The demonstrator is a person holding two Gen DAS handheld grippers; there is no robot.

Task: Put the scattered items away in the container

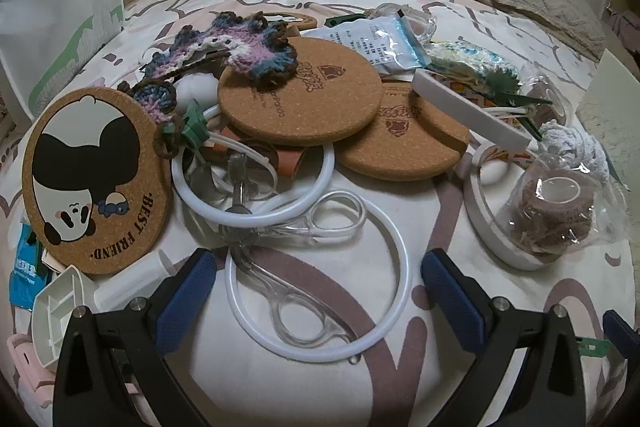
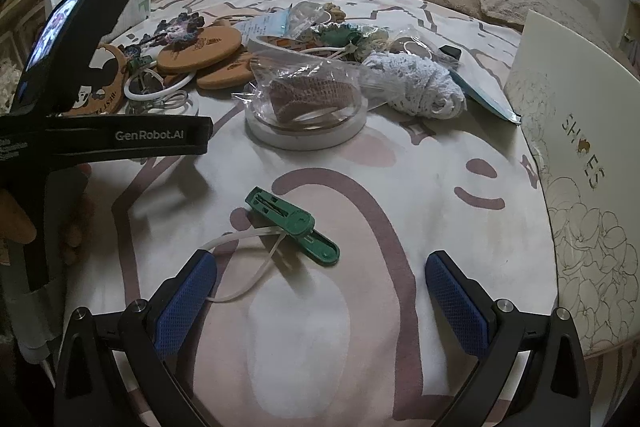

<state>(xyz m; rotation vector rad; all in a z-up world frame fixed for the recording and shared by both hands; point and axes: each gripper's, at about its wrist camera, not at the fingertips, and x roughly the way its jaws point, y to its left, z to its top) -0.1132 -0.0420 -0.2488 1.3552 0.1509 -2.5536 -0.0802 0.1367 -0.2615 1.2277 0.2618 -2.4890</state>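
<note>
Green clip [image 2: 294, 225] between released right tongs [image 2: 320, 291], left tongs [image 1: 318, 291] released over clear scissors [image 1: 296, 267]

Patterned bed [image 2: 400, 187] carries everything. Green clip [image 2: 294, 223] lies on bare cover; behind it a white round tray [image 2: 304, 141], cork coasters [image 2: 200, 53] behind-left, shoe box [image 2: 576, 155] right.

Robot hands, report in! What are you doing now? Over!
Left gripper open, empty, over clear scissors inside white ring. Right gripper open, empty, green clip just ahead. Shoe box at right. Nothing blocking.
</note>
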